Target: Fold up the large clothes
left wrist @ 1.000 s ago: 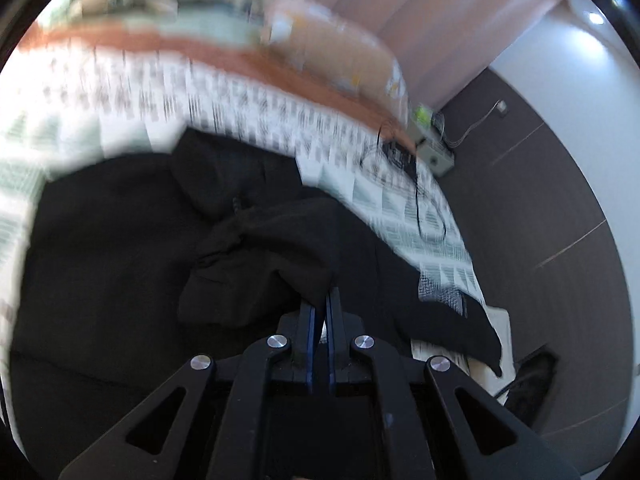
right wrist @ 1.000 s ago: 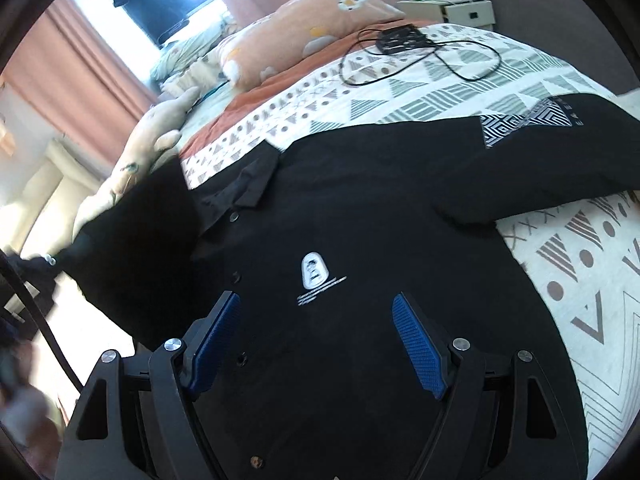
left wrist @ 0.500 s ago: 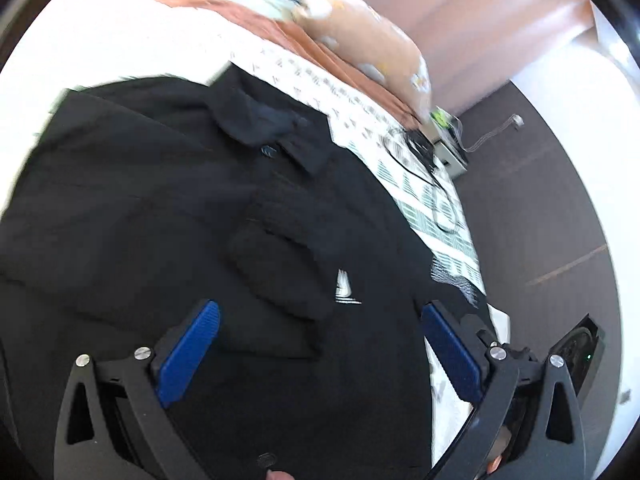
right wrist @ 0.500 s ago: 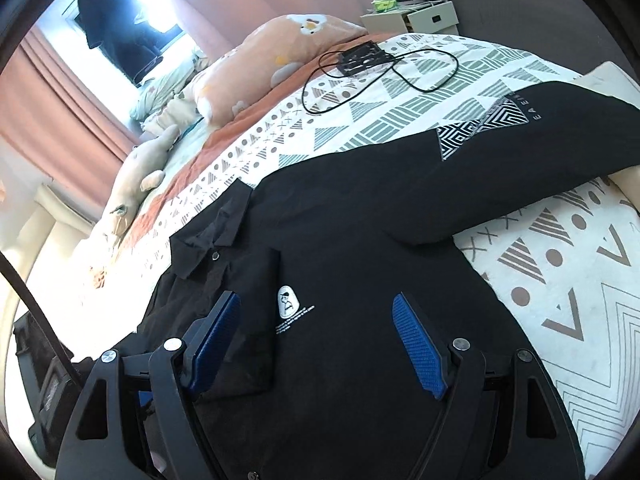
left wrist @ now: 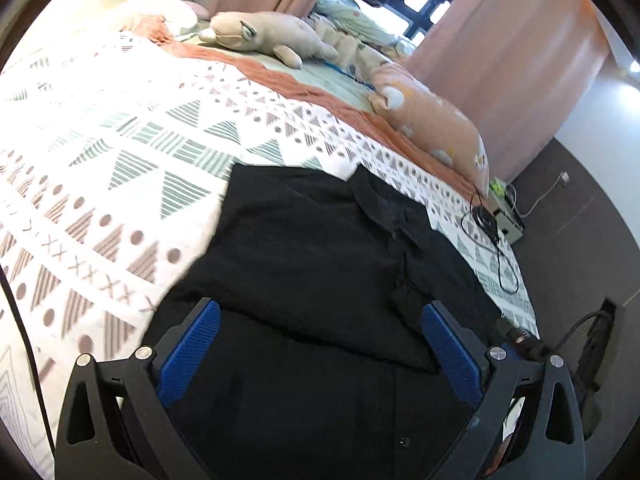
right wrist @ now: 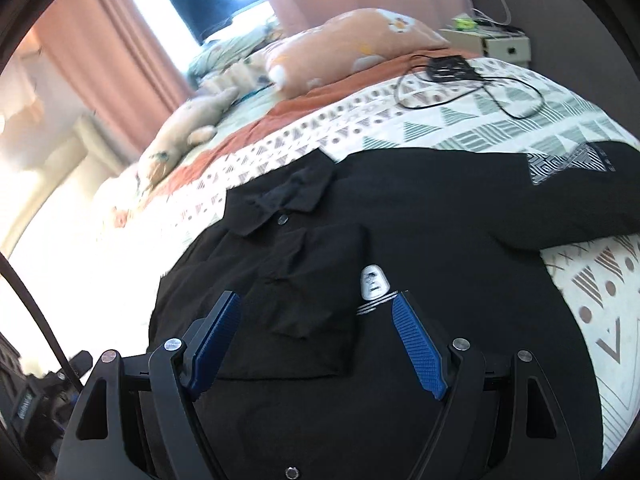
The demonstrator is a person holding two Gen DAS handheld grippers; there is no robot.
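The black shirt (left wrist: 320, 264) lies face up on the bed (left wrist: 120, 168), collar (right wrist: 288, 196) toward the pillow (right wrist: 360, 44), and everything here is placed from that collar. Left of the collar, one sleeve (right wrist: 304, 296) is folded in over the chest, its edge just short of the white logo (right wrist: 374, 282). The left gripper (left wrist: 320, 348) hovers below the collar over the lower front, jaws spread wide with nothing between them. The right gripper (right wrist: 316, 340) hangs below the collar too, over the folded sleeve, jaws fairly wide and empty. Right of the collar, the other sleeve (right wrist: 560, 200) lies stretched out flat, so half the fold looks done.

Risks, as I judge them: a pinch near the folded sleeve could catch that layer and drag it open (loose fabric, nothing pinning it). Reaching right for the stretched sleeve, a jaw brushing the chest may wrinkle the front or skew the placket. A thin grab could slip mid-swing. The cable (right wrist: 472, 88) beyond the collar sits well apart and seems harmless
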